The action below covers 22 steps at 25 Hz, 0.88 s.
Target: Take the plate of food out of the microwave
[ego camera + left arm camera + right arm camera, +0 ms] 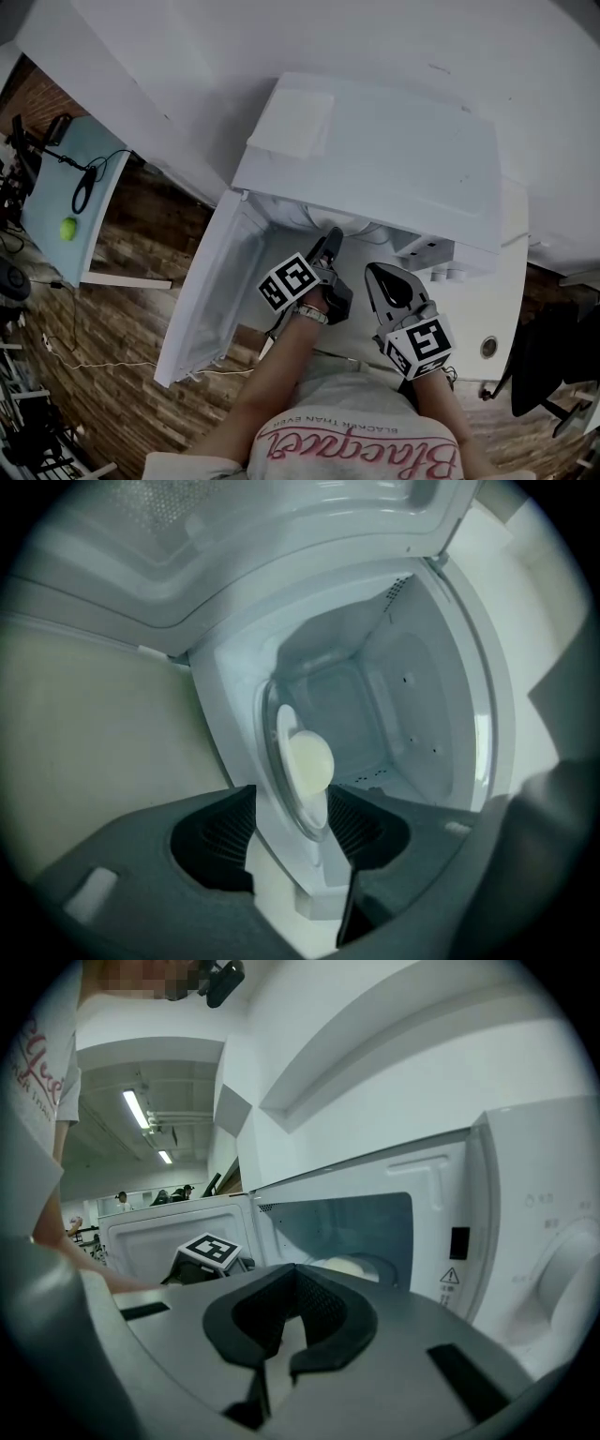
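Note:
The white microwave [375, 150] stands with its door [211, 291] swung open to the left. Inside, a white plate [284, 731] carries a pale round piece of food [310, 761]; the food [349, 1267] also shows low in the cavity in the right gripper view. My left gripper [292, 832] is at the cavity's mouth [328, 246], open, with the plate's near rim and the front sill between its jaws. My right gripper [277, 1354] hangs just outside the opening, in front of the control panel [375, 272], shut and holding nothing.
The microwave's control panel with a dial [572, 1269] is at the right of the opening. A white counter [511, 281] bears the oven. At far left stand a pale blue table [52, 178] with a green ball [67, 228] and cables, on wooden floor.

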Available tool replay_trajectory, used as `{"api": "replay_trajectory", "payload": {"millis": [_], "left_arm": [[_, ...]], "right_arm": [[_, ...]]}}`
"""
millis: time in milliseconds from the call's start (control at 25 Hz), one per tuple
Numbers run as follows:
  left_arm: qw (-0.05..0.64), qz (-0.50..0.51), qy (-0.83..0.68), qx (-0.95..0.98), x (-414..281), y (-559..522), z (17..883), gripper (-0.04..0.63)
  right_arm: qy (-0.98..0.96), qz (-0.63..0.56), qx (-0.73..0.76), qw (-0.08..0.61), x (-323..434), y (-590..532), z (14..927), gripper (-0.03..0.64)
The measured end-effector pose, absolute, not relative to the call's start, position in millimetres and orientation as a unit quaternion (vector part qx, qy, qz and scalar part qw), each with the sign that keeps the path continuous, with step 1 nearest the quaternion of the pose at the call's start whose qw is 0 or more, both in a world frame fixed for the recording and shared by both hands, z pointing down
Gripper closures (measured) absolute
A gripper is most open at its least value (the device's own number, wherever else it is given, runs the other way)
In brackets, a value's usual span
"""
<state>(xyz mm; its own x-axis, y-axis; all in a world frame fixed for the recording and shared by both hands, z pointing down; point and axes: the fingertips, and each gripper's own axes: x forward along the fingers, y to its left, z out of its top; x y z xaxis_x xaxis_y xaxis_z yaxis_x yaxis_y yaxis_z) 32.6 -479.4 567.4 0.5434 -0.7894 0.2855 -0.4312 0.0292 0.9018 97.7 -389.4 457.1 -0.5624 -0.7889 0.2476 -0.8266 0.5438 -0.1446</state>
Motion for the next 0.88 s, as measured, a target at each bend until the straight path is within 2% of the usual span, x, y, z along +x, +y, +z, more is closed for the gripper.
{"api": "replay_trajectory", "payload": {"millis": [200, 600, 880], "left_arm": [[0.575, -0.162, -0.473, 0.648, 26.8, -483.5, 576.3, 0.370], [0.590, -0.100, -0.546, 0.586, 24.9, -492.3, 592.1, 0.367], [0.607, -0.073, -0.541, 0.577, 23.8, -486.4, 592.8, 0.367]], "right_arm": [[-0.875, 0.132, 0.460, 0.077, 95.7, -391.2, 462.9, 0.606], [-0.877, 0.135, 0.454, 0.081, 92.3, -394.2, 467.0, 0.606], [-0.877, 0.130, 0.456, 0.081, 92.9, -391.4, 464.7, 0.606]]}}
